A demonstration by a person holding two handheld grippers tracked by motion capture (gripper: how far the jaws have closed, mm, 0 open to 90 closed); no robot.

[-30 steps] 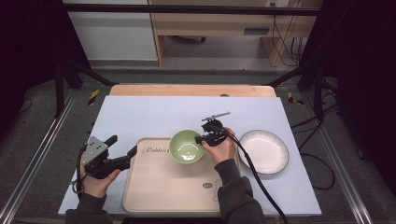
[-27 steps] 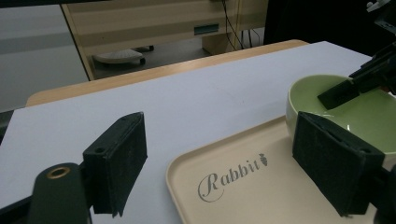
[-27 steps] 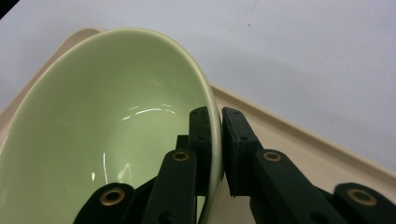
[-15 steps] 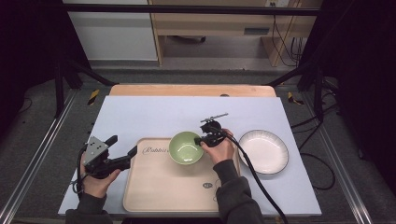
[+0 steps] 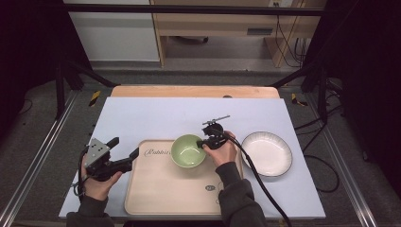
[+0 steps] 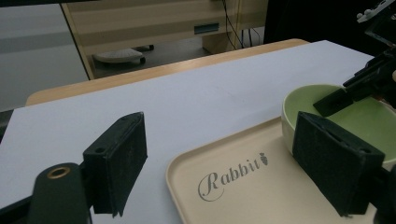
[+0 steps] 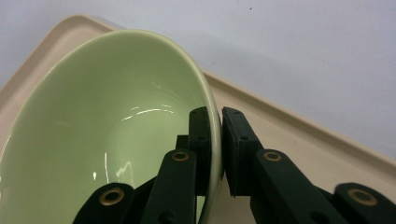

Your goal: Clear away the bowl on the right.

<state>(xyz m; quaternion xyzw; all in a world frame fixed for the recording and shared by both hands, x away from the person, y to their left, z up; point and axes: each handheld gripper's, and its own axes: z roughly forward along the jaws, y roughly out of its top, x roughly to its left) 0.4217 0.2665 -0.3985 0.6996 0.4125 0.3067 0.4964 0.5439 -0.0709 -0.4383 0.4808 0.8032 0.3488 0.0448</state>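
Note:
A light green bowl (image 5: 187, 150) sits on the beige tray (image 5: 161, 189), near its far edge. My right gripper (image 5: 204, 144) is shut on the bowl's right rim. In the right gripper view the bowl (image 7: 102, 135) has its rim pinched between the two pads, one inside and one outside, at my right gripper (image 7: 215, 140). My left gripper (image 5: 124, 149) is open at the tray's left edge, holding nothing. In the left gripper view its jaws stand wide around the tray's (image 6: 233, 186) corner, at my left gripper (image 6: 224, 172), with the bowl (image 6: 364, 116) behind the right jaw.
A white plate (image 5: 266, 152) lies on the pale mat (image 5: 156, 118) right of the tray. The tray carries a "Rabbit" print (image 5: 159, 152). A wooden table edge (image 5: 194, 91) runs along the far side, and cables trail from both grippers.
The bowl and my right gripper have shifted slightly toward me between the earliest frame and now. The left gripper has stayed where it was.

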